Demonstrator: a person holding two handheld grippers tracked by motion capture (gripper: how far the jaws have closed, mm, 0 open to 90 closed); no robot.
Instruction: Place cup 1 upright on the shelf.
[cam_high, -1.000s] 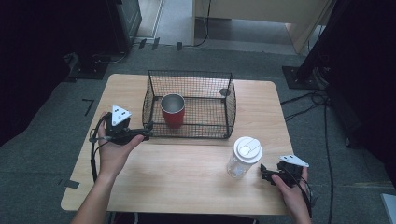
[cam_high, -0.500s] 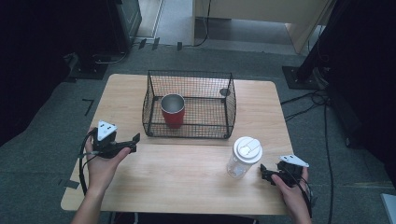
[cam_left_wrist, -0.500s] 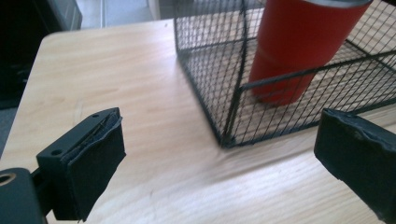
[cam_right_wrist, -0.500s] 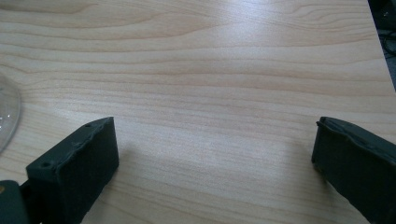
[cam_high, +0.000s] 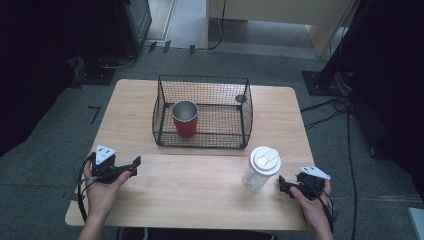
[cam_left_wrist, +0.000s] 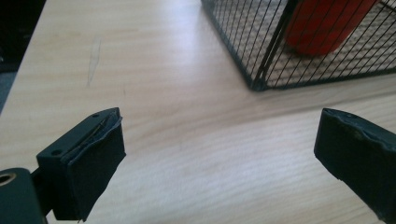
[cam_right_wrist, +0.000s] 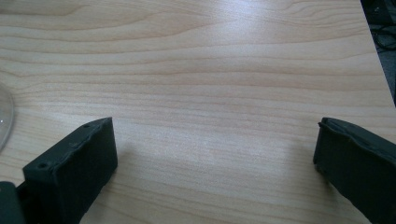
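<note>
With both tools gaping empty, the right tool should square up on the shaker bottle at its nine o'clock, gripping below the lid.

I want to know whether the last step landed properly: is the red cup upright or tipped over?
Upright. The red cup stands inside the wire basket, its round open mouth facing up.

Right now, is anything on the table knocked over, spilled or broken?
Nothing stands out. The red cup stands upright inside the wire basket, and the clear bottle with the white lid stands upright on the table. No spill shows. Both grippers, left and right, rest open with nothing between their jaws.
</note>
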